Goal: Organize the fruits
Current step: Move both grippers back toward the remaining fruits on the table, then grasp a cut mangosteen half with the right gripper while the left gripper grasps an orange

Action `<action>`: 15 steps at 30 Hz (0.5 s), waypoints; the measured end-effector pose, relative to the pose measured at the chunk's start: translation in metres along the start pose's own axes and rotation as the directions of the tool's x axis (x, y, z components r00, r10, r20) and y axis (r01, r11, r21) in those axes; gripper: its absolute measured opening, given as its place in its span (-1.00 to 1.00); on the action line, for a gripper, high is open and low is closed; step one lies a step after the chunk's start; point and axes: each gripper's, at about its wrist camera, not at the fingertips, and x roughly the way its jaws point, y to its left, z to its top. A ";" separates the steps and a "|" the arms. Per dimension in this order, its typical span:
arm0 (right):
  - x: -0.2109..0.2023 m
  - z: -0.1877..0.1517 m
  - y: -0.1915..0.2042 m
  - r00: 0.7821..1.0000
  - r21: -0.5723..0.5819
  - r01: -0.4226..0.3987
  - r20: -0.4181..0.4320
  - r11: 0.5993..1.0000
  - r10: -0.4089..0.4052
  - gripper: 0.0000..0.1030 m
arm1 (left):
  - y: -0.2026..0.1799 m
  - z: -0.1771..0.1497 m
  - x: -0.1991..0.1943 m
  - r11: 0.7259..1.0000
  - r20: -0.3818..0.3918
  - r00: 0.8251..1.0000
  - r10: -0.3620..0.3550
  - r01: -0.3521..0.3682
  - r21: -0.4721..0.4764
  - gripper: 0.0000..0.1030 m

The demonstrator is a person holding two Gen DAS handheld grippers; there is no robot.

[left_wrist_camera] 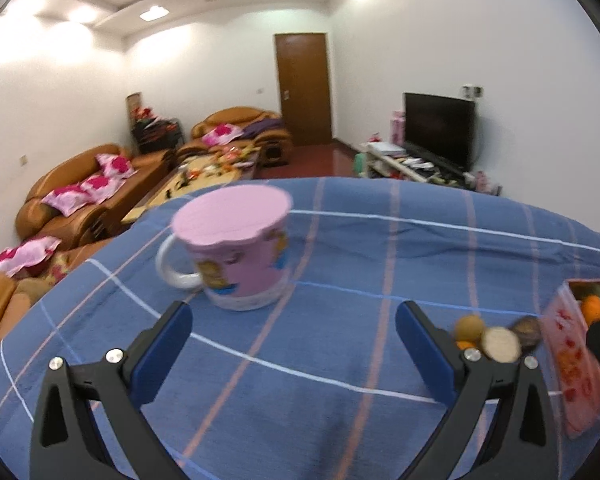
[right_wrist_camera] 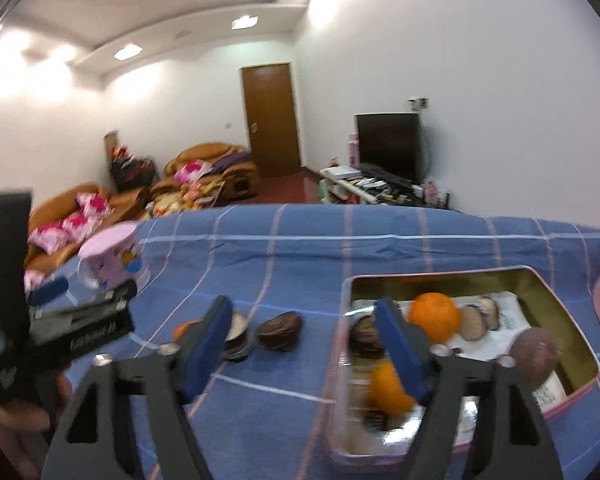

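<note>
In the right wrist view a pink-rimmed tin box lies on the blue checked cloth and holds an orange, a second orange, passion fruit halves and a whole passion fruit. A passion fruit half and more fruit pieces lie on the cloth left of the box. My right gripper is open and empty above the box's left wall. My left gripper is open and empty in front of a pink lidded mug. Loose fruits lie beside its right finger.
The box's pink side shows at the right of the left wrist view. The left gripper's body and the mug show at the left of the right wrist view. The table's far edge drops off to a living room.
</note>
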 end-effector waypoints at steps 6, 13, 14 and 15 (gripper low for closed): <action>0.033 0.001 0.028 0.989 -0.036 -0.086 -0.120 0.996 0.081 -0.02 | 0.026 0.004 0.010 0.996 -0.038 0.999 0.023 -0.026 -0.080 1.00; 0.068 -0.004 0.047 0.957 -0.069 -0.106 -0.277 0.992 0.083 -0.02 | 0.031 0.007 0.012 0.996 -0.045 0.998 0.037 -0.041 -0.078 1.00; 0.070 -0.004 0.046 0.955 -0.061 -0.110 -0.282 0.992 0.088 -0.02 | 0.032 0.007 0.012 0.996 -0.045 0.998 0.037 -0.040 -0.076 1.00; 0.070 -0.004 0.045 0.956 -0.053 -0.110 -0.277 0.992 0.091 -0.02 | 0.031 0.007 0.012 0.997 -0.045 0.998 0.034 -0.038 -0.072 1.00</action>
